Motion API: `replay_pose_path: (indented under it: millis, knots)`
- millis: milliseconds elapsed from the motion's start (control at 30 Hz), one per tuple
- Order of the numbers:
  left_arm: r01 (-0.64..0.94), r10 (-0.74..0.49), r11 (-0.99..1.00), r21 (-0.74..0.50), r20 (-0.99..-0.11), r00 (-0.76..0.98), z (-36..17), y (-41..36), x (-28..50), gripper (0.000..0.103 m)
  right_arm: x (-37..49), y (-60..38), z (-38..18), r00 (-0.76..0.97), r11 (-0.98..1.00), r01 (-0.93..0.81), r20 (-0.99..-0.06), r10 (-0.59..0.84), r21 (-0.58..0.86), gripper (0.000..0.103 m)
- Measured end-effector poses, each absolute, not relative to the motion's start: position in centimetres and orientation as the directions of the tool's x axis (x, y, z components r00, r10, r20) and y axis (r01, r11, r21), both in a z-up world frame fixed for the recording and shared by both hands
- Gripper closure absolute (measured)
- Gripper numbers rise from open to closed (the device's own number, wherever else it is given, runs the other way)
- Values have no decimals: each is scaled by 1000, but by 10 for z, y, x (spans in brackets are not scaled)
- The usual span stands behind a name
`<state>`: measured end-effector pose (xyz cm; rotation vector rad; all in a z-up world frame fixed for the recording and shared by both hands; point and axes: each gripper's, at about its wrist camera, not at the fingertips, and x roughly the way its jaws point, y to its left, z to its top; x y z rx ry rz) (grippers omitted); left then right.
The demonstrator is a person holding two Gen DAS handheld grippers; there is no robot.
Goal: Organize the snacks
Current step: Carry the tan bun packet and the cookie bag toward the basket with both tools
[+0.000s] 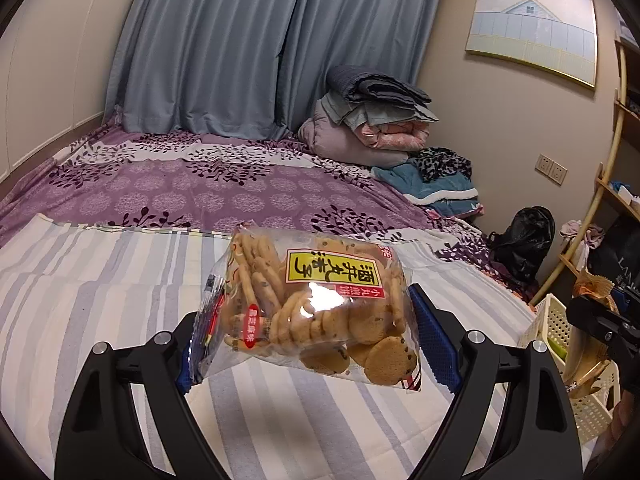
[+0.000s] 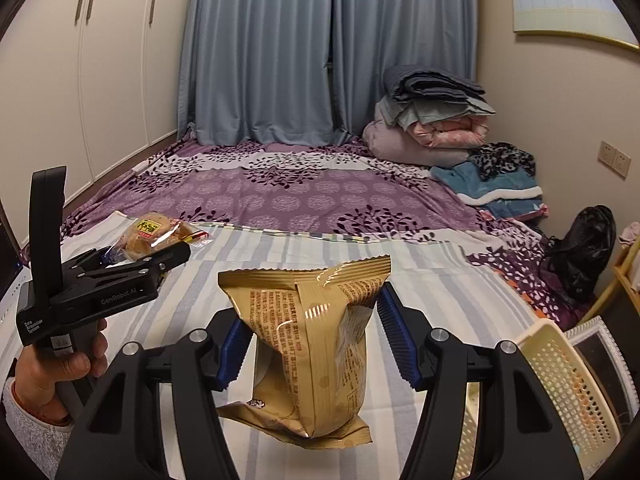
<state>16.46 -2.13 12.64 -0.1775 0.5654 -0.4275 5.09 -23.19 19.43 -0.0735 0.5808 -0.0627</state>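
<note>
My left gripper is shut on a clear bag of round cookies with a yellow label, held above the striped bed sheet. The same bag and the left gripper show at the left of the right wrist view. My right gripper is shut on a gold snack packet, held upright above the sheet. The right gripper with the gold packet shows at the right edge of the left wrist view, over a cream perforated basket.
The cream basket stands at the bed's right edge beside a white one. Folded quilts and clothes lie at the far right of the bed. A black bag and a shelf are to the right.
</note>
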Motion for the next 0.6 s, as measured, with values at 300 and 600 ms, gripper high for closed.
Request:
replay_pose_path:
  millis: [300, 600]
  knots:
    - [402, -478, 879, -258, -456, 751, 138, -41, 148, 16, 19, -282, 197, 809, 980, 185, -556, -191, -67, 43]
    - [480, -522, 851, -213, -438, 732, 146, -69, 126, 16, -5, -354, 182, 738, 934, 356, -610, -289, -12, 43]
